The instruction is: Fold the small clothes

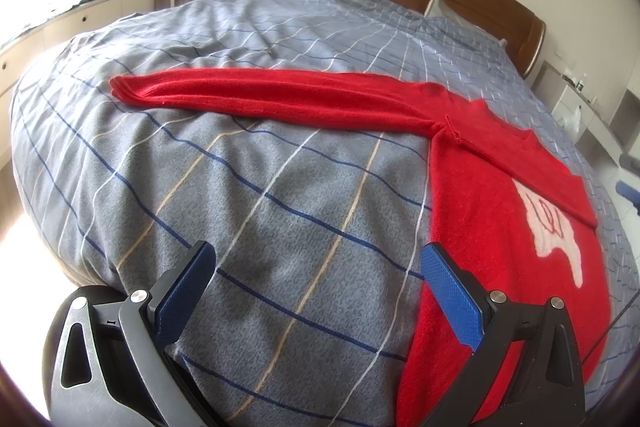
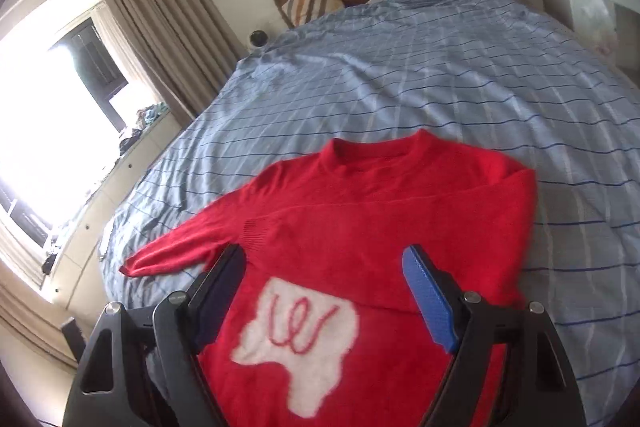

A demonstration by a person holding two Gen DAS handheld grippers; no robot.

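Hand-held gripper (image 2: 324, 291) on the right hanging wide apart and empty over red sweater (image 2: 360, 211) spread flat on bed (image 2: 400, 75) just ahead; soft, light, probably grippy knit, best pinched at outstretched sleeve cuff (image 2: 136, 265) far left.

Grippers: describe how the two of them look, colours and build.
The left gripper and right gripper look alike: two flat fingers each with textured blue pads, set on black holders. Angular arms with triangular cut-outs and round silver pins carry them, grey on one side and black on the other. No cables, sleeves or hands show.
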